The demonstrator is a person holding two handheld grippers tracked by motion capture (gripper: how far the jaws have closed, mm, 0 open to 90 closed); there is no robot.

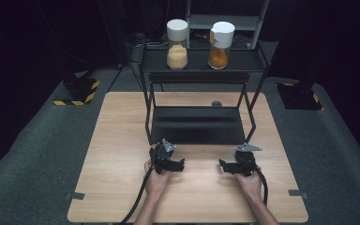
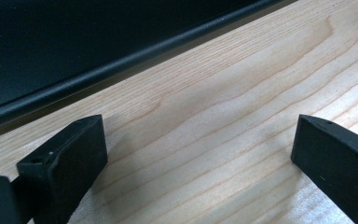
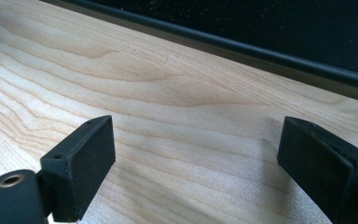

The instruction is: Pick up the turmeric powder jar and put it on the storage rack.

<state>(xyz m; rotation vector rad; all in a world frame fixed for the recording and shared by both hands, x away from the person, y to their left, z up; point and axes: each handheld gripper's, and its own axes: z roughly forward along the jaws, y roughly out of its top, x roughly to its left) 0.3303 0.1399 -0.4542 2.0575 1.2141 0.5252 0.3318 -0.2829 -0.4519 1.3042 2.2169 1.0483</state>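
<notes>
Light is falling from above onto a pale wooden table [image 1: 122, 140], its grain showing clearly, while everything behind is sitting in near darkness. Grey carpet [image 1: 37, 178] is spreading out around the table on all sides. Two dark stand bases with yellow-and-black hazard stripes are resting on the floor, one at the far left [image 1: 77, 91], one at the far right [image 1: 300, 96]. A grey metal frame [image 1: 227, 21] is standing at the back.

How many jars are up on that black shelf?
2. Both stand on the black rack's top shelf: a jar of pale powder on the left, a jar of orange powder on the right, apart.
</notes>
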